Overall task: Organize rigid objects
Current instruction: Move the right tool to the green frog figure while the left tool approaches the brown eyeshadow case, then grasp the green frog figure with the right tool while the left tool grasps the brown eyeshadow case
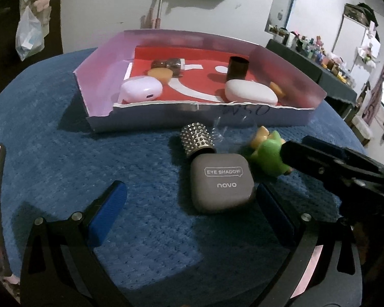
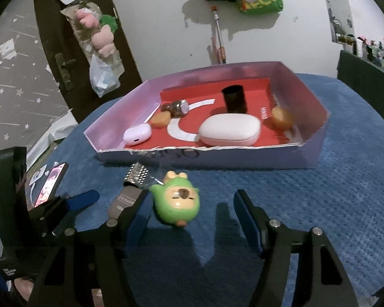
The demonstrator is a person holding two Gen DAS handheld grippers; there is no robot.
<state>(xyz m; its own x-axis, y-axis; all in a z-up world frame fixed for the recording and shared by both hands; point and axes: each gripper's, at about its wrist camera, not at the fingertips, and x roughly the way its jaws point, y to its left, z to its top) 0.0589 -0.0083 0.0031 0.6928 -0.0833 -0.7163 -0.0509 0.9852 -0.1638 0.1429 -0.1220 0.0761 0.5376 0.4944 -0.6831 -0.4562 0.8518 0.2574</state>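
Note:
A grey eye shadow case [image 1: 221, 181] lies on the blue cloth between my left gripper's [image 1: 189, 204] open fingers, close to the right pad. Behind it lies a studded silver cylinder [image 1: 197, 138]. A green animal toy [image 2: 176, 202] lies between my right gripper's [image 2: 192, 209] open fingers, near the left one. That finger partly hides the eye shadow case [image 2: 125, 199]. Neither gripper holds anything. The pink-walled tray [image 1: 192, 117] beyond holds a pink earbud case [image 1: 140, 90], a white oval case [image 1: 251, 92], a black cylinder [image 1: 238, 67], a small brown bottle [image 1: 169, 65] and amber pieces.
A phone [image 2: 51, 186] with a lit screen lies on the cloth at the left edge. A door [image 2: 64, 51] with hanging plush toys stands behind the table on the left. A dark shelf [image 1: 320, 66] crowded with small bottles runs along the right wall.

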